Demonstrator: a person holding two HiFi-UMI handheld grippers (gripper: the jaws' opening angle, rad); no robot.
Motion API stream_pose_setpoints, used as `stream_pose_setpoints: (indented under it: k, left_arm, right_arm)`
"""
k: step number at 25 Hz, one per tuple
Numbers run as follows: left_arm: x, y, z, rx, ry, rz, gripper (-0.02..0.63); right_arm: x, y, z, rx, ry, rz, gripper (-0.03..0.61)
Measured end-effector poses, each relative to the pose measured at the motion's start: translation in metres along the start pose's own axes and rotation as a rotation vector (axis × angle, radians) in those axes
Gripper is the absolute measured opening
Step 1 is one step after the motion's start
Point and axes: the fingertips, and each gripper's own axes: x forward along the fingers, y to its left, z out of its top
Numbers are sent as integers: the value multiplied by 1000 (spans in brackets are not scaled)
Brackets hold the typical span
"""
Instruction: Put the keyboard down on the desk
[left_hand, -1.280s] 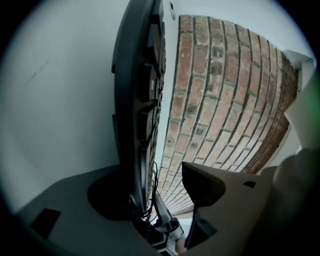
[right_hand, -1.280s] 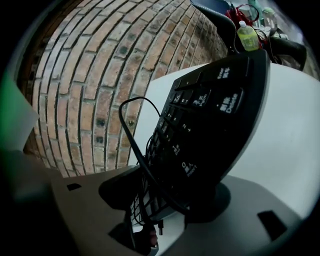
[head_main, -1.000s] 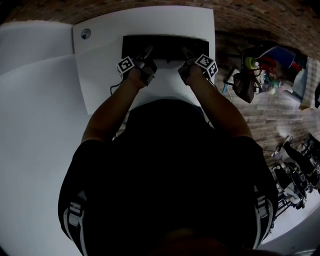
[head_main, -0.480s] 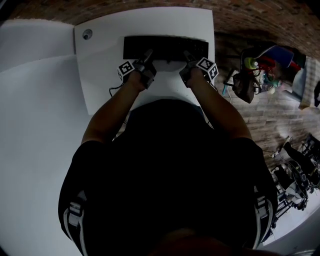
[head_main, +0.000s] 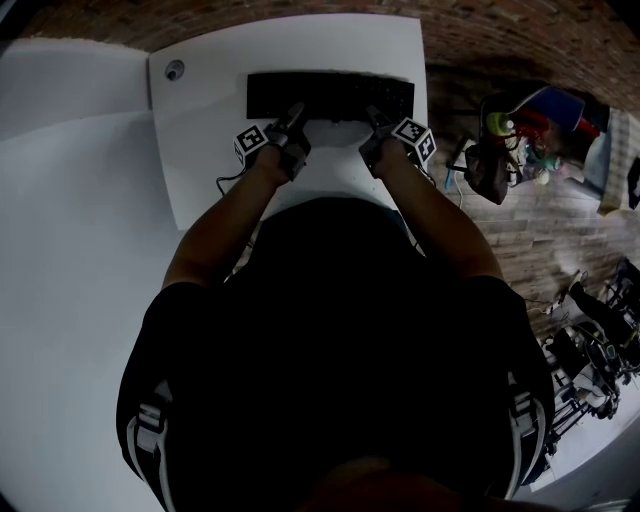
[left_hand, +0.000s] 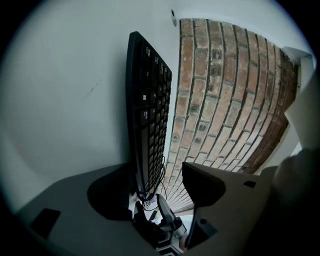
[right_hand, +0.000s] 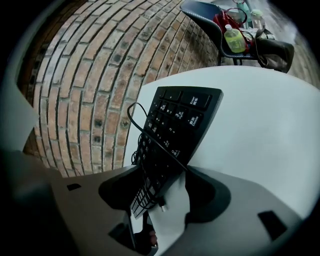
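Observation:
A black keyboard (head_main: 330, 95) lies along the far part of the white desk (head_main: 220, 150). My left gripper (head_main: 295, 115) and right gripper (head_main: 372, 118) sit at its near edge, left and right of centre. In the left gripper view the keyboard (left_hand: 147, 115) runs edge-on beside one jaw, and a gap shows before the other jaw, so the left gripper (left_hand: 156, 192) stands open. In the right gripper view the keyboard (right_hand: 175, 130) and its black cable (right_hand: 150, 137) sit loosely in the open right gripper (right_hand: 165, 197), with desk showing beside them.
A round cable grommet (head_main: 173, 68) sits in the desk's far left corner. A brick floor (head_main: 560, 230) surrounds the desk. A chair (head_main: 500, 150) with a bag and a bottle (right_hand: 234, 37) stands to the right. Another white surface (head_main: 60, 250) lies to the left.
Both grippers have drawn back a little toward the person. The keyboard has stayed in place on the desk.

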Motion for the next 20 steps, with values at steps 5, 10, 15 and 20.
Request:
stream_pose_setpoints:
  k: [5, 10, 15, 20]
  left_arm:
    - [-6, 2, -2, 8, 10, -4, 295]
    - [-8, 6, -2, 14, 18, 1, 295]
    - [-7, 2, -3, 41, 29, -11, 295]
    - [-13, 0, -2, 61, 34, -11, 295]
  right_arm:
    - [-4, -4, -3, -6, 4, 0, 264]
    - [-7, -6, -3, -22, -1, 0, 264]
    - [-12, -2, -1, -54, -9, 8, 264]
    - [-16, 2, -2, -68, -14, 15, 264]
